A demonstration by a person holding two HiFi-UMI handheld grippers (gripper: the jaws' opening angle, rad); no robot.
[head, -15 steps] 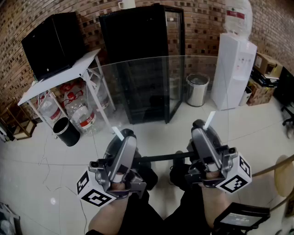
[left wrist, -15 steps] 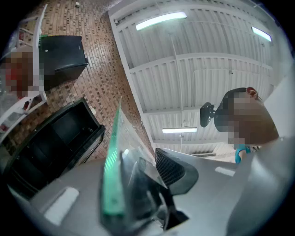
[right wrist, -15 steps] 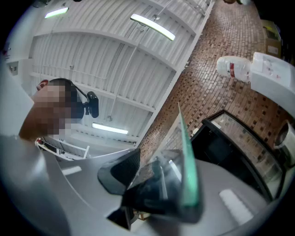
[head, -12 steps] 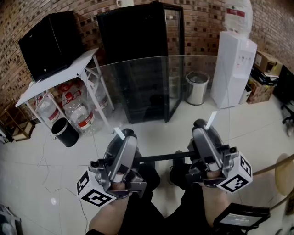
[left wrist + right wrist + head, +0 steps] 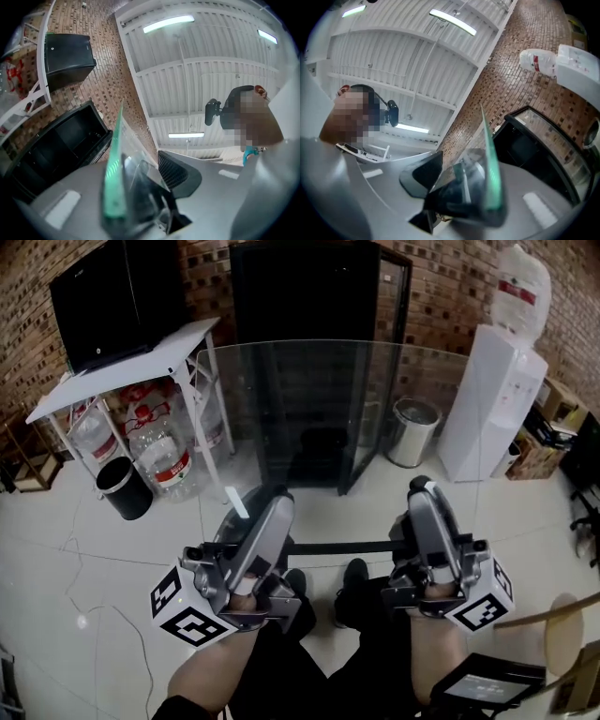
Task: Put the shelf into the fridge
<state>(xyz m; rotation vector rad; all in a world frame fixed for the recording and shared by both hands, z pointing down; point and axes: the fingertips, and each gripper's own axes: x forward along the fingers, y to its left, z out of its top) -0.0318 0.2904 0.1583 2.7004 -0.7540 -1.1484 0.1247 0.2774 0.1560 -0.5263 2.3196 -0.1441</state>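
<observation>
Glass shelf (image 5: 328, 427) barely visible, fridge (image 5: 300, 287) behind

No text, number or brand is legible in any view. In the head view, red labels on the water jugs (image 5: 161, 465) under the white table (image 5: 131, 371), upper left, and on the inverted bottle (image 5: 523, 282) atop the dispenser (image 5: 492, 413), upper right, are too small to read. A marker cube (image 5: 187, 615), lower left, and a second cube (image 5: 480, 594), lower right, carry black-and-white square codes, not characters.
</observation>
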